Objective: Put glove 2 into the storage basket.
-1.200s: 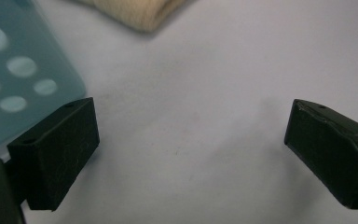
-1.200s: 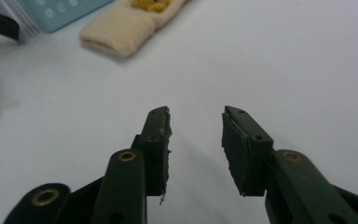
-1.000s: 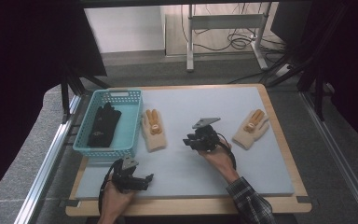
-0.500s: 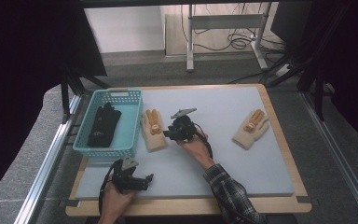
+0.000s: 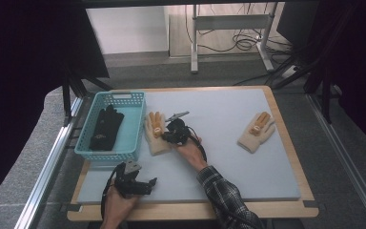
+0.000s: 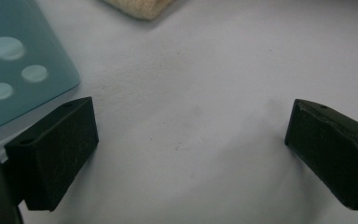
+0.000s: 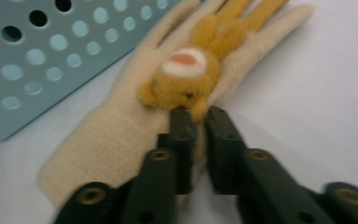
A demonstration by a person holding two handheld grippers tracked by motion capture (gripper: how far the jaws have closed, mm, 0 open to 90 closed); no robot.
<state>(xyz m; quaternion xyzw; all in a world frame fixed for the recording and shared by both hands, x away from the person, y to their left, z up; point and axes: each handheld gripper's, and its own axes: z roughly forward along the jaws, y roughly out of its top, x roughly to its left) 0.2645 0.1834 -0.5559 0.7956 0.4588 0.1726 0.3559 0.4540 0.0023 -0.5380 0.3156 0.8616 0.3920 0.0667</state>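
Right gripper (image 7: 196, 114) jaws have just been closing and are pinched on the edge of the cream fleece glove with the orange plush animal (image 7: 168, 116), which lies flat on the grey table mat (image 5: 228, 143), touching the teal perforated plastic basket (image 5: 124, 138). Risk: only a thin fold is caught, so the glove could slip out or snag on the basket wall when lifted. Right forearm is reached forward-left, gripper angled low. Left gripper (image 5: 140, 183) is rested near the front edge, jaws wide, nothing held.
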